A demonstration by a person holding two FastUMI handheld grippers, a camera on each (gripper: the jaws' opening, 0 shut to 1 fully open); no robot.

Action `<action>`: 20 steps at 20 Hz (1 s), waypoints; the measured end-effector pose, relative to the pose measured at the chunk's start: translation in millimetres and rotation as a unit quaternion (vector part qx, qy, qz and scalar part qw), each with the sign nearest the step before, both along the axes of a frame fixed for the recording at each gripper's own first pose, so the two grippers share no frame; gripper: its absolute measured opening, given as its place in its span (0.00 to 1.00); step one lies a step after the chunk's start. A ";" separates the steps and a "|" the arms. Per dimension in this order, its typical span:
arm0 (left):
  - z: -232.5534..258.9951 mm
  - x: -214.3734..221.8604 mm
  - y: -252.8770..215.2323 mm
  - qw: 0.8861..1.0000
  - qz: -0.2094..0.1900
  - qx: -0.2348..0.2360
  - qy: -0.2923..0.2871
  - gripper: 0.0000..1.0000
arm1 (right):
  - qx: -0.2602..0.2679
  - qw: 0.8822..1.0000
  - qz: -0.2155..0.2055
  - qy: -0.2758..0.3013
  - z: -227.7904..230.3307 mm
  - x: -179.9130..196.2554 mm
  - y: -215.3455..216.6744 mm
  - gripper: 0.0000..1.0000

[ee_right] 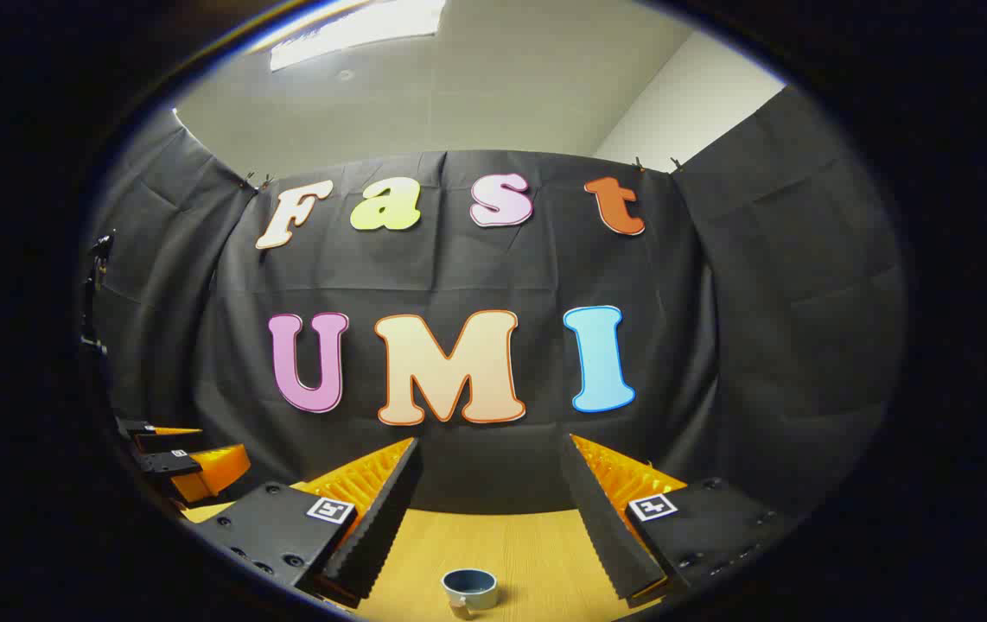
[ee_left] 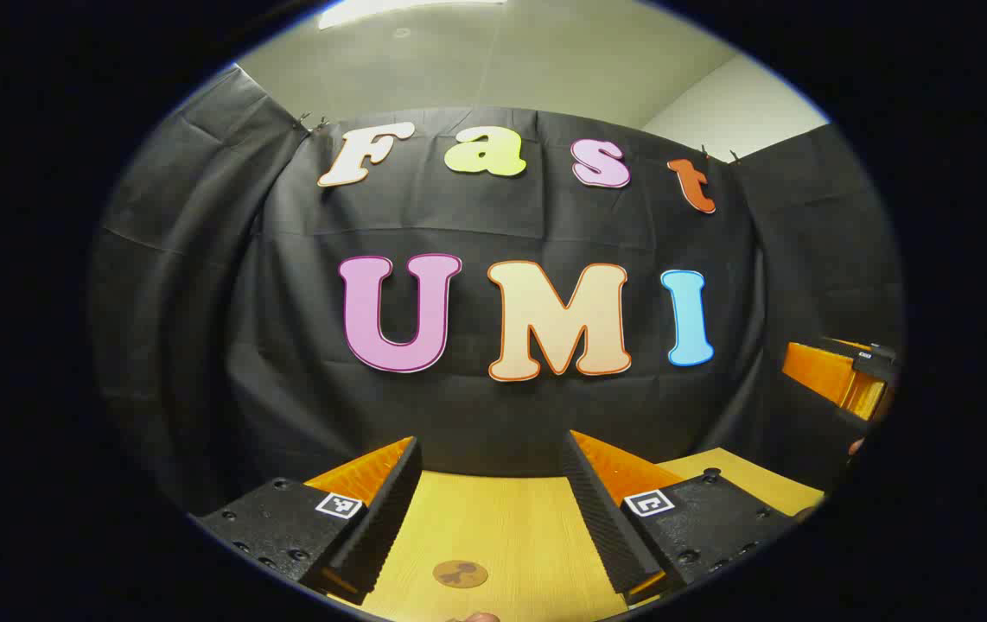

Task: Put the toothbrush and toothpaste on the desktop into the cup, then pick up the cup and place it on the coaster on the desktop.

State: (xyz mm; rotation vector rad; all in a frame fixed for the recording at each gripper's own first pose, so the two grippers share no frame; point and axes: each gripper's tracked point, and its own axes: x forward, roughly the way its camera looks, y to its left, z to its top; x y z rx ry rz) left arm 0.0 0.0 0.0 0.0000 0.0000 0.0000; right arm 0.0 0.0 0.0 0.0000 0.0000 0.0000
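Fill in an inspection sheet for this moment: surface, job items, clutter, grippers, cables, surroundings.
Surface: light wooden desktop, bare grain between the fingers.
Job's things: round brown coaster lies flat ahead of the left gripper; blue cup stands upright ahead of the right gripper, nothing seen sticking out of it. Toothbrush and toothpaste: nothing seen.
Clutter: nothing seen.
Grippers: left gripper open, holding nothing; right gripper open, holding nothing. Both are raised and level, facing the back wall.
Cables: nothing seen.
Surroundings: black cloth wall around the booth, pale ceiling with a light panel.
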 end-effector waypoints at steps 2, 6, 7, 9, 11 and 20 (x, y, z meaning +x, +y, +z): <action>0.2 -1.6 2.1 1.000 0.000 0.003 -0.003 0.93 | -0.002 1.000 0.002 0.002 -0.9 -1.7 0.8 0.99; 2.3 -6.0 9.0 1.000 0.003 0.005 -0.006 0.93 | -0.006 1.000 0.009 0.012 -7.2 -4.2 8.1 0.99; 3.0 -5.9 10.2 1.000 0.003 0.006 -0.007 0.93 | -0.004 1.000 0.012 0.017 -8.6 -4.0 10.6 0.99; 5.3 -8.4 13.2 1.000 0.003 0.006 -0.011 0.94 | -0.005 1.000 0.016 0.027 -13.5 -4.6 16.3 0.99; 4.9 -11.2 15.6 1.000 0.003 0.007 -0.013 0.94 | -0.006 0.999 0.026 0.036 -18.2 -6.9 23.5 0.99; 3.7 -16.7 26.2 1.000 0.009 0.013 -0.015 0.93 | -0.020 0.995 0.039 0.093 -58.7 -8.9 33.0 0.99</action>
